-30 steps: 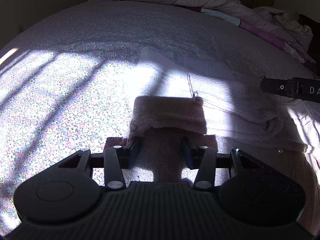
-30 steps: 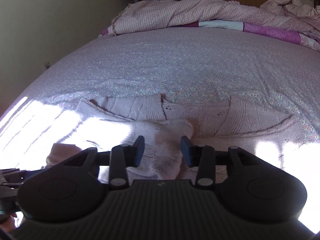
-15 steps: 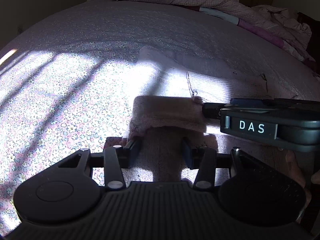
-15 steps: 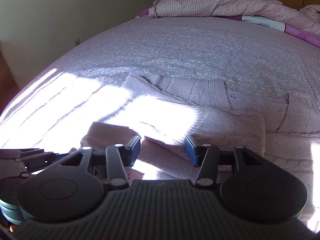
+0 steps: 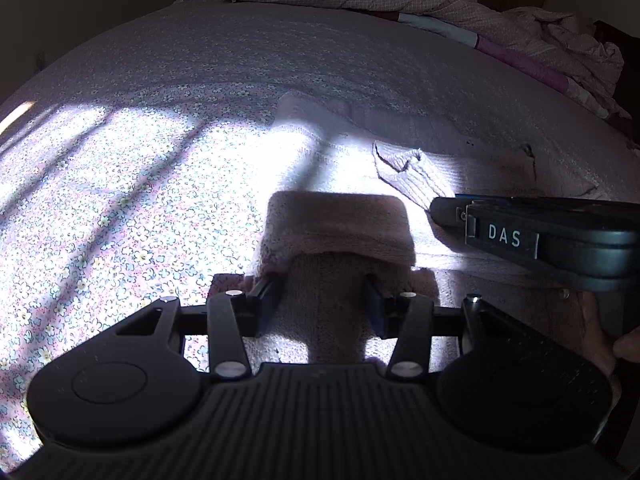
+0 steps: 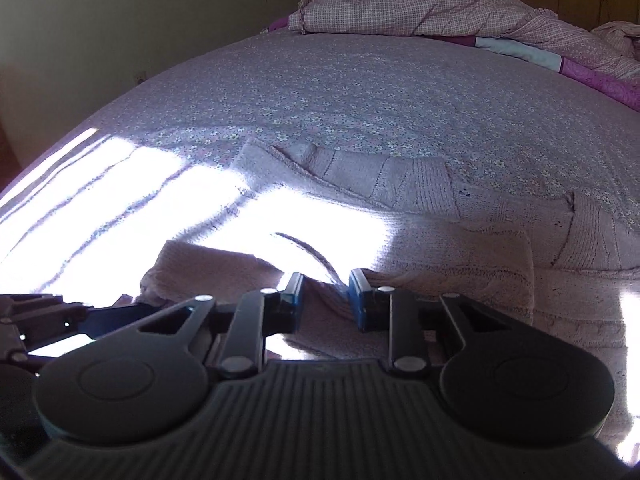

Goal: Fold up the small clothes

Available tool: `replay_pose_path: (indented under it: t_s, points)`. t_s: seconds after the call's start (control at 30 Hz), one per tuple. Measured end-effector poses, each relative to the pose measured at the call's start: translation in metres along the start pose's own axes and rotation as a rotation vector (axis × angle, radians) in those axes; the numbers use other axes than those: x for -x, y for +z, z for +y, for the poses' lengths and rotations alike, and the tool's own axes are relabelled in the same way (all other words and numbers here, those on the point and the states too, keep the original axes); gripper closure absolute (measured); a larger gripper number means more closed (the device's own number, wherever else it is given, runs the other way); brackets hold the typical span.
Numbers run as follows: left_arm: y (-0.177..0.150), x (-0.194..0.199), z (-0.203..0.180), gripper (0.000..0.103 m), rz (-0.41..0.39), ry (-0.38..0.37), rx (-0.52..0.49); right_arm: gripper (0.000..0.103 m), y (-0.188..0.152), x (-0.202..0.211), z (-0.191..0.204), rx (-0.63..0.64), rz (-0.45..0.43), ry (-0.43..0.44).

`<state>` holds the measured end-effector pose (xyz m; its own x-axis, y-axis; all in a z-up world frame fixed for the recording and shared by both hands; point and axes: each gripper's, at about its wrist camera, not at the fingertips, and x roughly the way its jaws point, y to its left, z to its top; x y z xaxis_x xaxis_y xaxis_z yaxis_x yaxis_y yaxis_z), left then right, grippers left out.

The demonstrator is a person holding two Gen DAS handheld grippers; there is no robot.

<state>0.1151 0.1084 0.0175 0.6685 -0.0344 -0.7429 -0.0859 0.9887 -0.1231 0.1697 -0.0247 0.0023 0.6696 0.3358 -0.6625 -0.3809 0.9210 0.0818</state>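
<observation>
A pale pink knitted cardigan point(image 6: 460, 216) lies spread flat on a bed covered by a lilac sheet printed with small flowers point(image 6: 360, 92), filling the middle and right of the right wrist view, half in hard sunlight and half in shade. In the left wrist view the left gripper point(image 5: 325, 300), black with blue pads, sits at the bottom centre with its jaws about half apart on either side of a thick fold of the pink knit point(image 5: 336, 236); the fabric rises as a shaded hump just above the fingers, and the pads appear to press on its sides. The right gripper point(image 6: 323, 300) sits low in the centre of its own view, and its jaws have just been closing on a ribbed sleeve cuff of the cardigan point(image 5: 416, 178): a narrow ridge of knit stands pinched between the blue pads, with only a small gap left. In the left wrist view the same tool enters from the right edge as a dark bar lettered DAS, its tip touching the cuff, which is lifted and curled at the centre right of the frame. A crumpled pink checked quilt point(image 6: 420, 12) is heaped along the top of both views, well apart from the cardigan. A plain cream wall point(image 6: 120, 20) fills the upper left.
</observation>
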Motion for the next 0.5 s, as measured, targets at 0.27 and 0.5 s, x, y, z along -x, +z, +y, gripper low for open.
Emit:
replay_pose_path:
  t_s: [0.27, 0.5]
  points:
    - [0.001, -0.001, 0.000, 0.049, 0.003, 0.002, -0.002, 0.092, 0.004, 0.029, -0.028, -0.159, -0.082, 0.024]
    - [0.001, -0.001, 0.003, 0.049, 0.004, -0.001, -0.003, 0.093, 0.002, 0.068, -0.052, -0.238, -0.187, 0.002]
